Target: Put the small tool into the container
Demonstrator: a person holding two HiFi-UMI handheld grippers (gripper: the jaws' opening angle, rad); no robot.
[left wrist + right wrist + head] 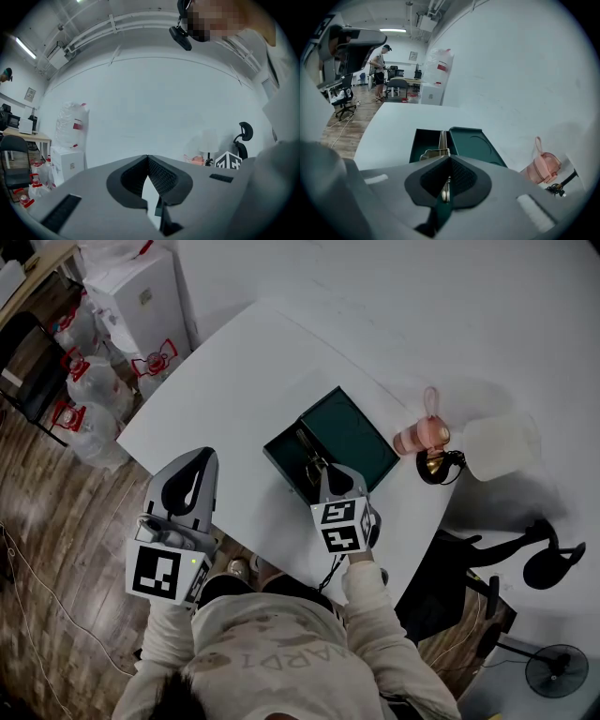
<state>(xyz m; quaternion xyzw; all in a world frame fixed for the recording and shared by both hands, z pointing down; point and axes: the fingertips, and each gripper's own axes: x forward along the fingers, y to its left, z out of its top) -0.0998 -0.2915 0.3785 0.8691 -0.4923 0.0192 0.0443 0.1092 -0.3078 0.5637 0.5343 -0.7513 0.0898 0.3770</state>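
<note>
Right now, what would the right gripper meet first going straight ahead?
Likely the green container: the right gripper, shut on the small tool, points into its open half; depth is unclear.

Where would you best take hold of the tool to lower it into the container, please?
By its near end, I'd say, from the person's side, as the right gripper does: jaws shut on its flat sides. The tool is long and thin and points out over the container, so an end grip leaves the far part free to drop into the open compartment.
</note>
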